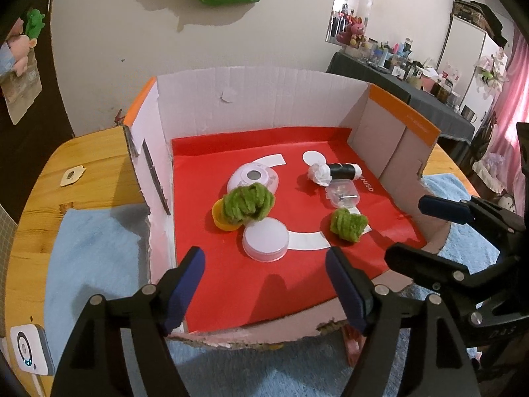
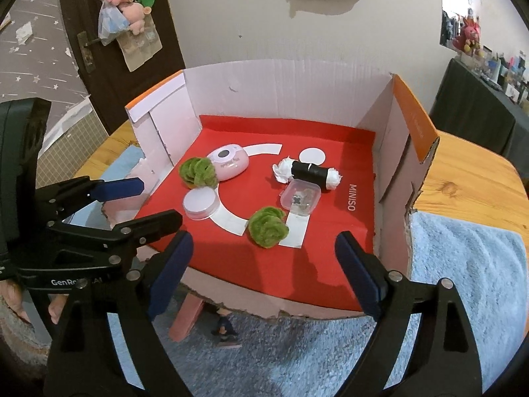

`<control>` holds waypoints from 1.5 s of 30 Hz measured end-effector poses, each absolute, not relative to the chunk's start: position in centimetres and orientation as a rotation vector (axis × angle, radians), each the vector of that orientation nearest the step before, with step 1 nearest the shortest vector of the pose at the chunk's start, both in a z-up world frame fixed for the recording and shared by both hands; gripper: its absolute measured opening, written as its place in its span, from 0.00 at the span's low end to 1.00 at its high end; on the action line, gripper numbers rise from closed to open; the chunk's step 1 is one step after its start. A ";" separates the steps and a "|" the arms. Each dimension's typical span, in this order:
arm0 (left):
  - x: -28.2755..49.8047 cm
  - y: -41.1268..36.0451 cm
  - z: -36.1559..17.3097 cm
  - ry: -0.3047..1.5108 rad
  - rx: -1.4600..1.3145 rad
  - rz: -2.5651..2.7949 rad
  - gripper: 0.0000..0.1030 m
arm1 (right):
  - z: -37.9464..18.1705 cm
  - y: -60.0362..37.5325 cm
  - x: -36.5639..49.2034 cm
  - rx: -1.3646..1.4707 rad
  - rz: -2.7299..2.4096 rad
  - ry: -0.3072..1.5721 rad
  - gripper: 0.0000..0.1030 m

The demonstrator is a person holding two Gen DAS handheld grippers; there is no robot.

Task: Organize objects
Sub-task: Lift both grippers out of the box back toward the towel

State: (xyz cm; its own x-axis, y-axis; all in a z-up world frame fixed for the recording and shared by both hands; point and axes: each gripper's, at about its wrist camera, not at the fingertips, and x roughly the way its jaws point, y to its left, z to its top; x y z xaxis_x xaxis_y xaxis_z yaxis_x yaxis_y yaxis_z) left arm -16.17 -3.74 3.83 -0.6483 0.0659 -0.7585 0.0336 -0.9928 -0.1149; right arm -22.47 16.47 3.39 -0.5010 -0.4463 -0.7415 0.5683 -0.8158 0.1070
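An open cardboard box with a red floor holds two green fuzzy balls, a pink oval device, a round white-lidded jar, a clear small case and a black roll with white ends. A yellow cap lies under the bigger ball. My left gripper is open at the box's front edge. My right gripper is open beside it, empty.
The box stands on a blue towel on a wooden table. A small white device sits at the table's near left. A wall rises behind the box.
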 end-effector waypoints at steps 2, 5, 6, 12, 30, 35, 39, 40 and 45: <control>-15.9 -3.7 3.9 -0.183 -1.307 2.832 0.78 | 3.6 16.5 -22.3 1.070 -2.300 0.199 0.85; -15.7 -3.6 4.1 -0.177 -1.298 2.844 0.82 | 3.7 16.4 -22.0 1.065 -2.299 0.201 0.85; -15.6 -3.5 4.2 -0.173 -1.296 2.847 0.82 | 3.7 16.4 -21.9 1.065 -2.300 0.204 0.85; -15.0 -3.6 4.4 -0.172 -1.290 2.857 0.86 | 4.0 16.5 -21.4 1.056 -2.307 0.198 0.88; -13.6 -3.9 4.3 -0.201 -1.300 2.859 0.89 | 4.6 16.8 -19.6 1.034 -2.309 0.188 0.91; -13.0 -4.0 4.3 -0.209 -1.302 2.860 0.89 | 4.5 17.1 -19.2 1.035 -2.308 0.182 0.91; -12.7 -4.2 4.4 -0.227 -1.301 2.856 0.89 | 4.3 17.3 -18.8 1.036 -2.305 0.176 0.91; -12.6 -4.3 4.4 -0.230 -1.300 2.856 0.89 | 4.3 17.3 -18.7 1.037 -2.304 0.177 0.91; -12.2 -4.2 4.4 -0.234 -1.297 2.854 0.89 | 4.2 17.6 -18.2 1.037 -2.302 0.176 0.91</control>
State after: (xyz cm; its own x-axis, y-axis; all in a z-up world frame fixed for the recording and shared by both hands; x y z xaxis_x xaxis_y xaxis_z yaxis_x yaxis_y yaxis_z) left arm -12.15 -4.22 4.36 -0.6594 0.0596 -0.7494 0.0635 -0.9889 -0.1345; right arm -18.19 17.59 4.22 -0.5140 -0.4697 -0.7178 0.5734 -0.8105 0.1198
